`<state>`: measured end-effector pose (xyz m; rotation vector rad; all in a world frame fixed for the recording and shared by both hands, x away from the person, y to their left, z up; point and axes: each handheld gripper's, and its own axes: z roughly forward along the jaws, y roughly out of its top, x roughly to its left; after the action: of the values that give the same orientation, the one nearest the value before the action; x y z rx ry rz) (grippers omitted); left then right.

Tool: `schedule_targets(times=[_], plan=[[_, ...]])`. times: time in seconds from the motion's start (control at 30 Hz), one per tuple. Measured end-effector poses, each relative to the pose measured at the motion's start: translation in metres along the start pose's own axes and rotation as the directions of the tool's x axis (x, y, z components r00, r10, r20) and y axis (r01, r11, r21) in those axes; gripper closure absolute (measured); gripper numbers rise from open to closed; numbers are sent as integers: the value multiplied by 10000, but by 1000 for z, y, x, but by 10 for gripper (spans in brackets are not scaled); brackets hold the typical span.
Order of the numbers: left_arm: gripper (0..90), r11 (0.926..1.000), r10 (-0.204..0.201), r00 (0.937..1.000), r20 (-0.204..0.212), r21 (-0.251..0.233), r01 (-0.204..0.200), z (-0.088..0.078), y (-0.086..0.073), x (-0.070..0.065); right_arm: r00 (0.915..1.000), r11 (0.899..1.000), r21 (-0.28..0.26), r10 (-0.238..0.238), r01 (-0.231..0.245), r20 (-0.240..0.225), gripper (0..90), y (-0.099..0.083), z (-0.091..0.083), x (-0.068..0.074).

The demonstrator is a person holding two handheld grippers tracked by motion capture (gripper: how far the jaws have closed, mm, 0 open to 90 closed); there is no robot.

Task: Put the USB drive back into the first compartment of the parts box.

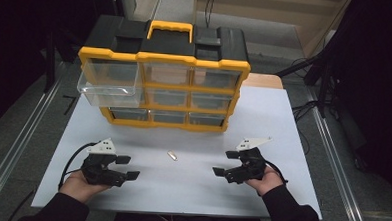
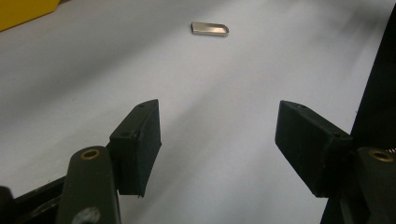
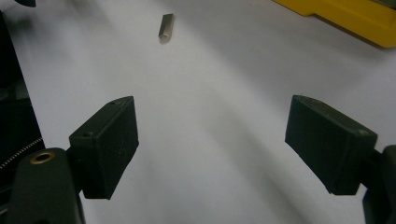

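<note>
Both your left tool and right tool sit spread and empty. The small metal piece lies flat on the white worktop, between them, well short of the open drawer. Being thin, it may skid or flip if you pinch off-centre.

Metal, plastic and matt board

The small flat piece looks like brushed metal with a dull shine. The worktop is smooth, matt white. The organiser has glossy yellow and black plastic, its drawers clear plastic. Both grippers' jaws carry matt black, rubbery-looking pads.
</note>
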<state>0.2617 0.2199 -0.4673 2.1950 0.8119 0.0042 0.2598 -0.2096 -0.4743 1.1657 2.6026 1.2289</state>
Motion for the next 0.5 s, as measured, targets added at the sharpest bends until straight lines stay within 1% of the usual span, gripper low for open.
schedule_targets(times=[0.07, 0.1, 0.2, 0.33, 0.5], plan=[[323, 10000, 22, 10000, 10, 5, -22, 0, 0, 0, 10000, 10000, 15, 35, -35, 3, 154, 1, 1, 1], [323, 10000, 24, 10000, 9, 11, -24, 0, 0, 0, 10000, 10000, 16, -47, 47, -59, 154, 4, 3, 1], [323, 10000, 34, 10000, 16, 13, -34, 0, 0, 0, 9999, 9999, 56, -114, 114, -9, 154, 7, 5, 1], [323, 10000, 48, 10000, 27, -27, -48, 0, 0, 0, 9999, 9999, 81, -126, 127, -37, 154, 10, 7, 1], [323, 10000, 39, 10000, 17, -16, -39, 0, 0, 0, 9994, 9995, 132, -278, 280, -188, 154, 16, 13, 4]])
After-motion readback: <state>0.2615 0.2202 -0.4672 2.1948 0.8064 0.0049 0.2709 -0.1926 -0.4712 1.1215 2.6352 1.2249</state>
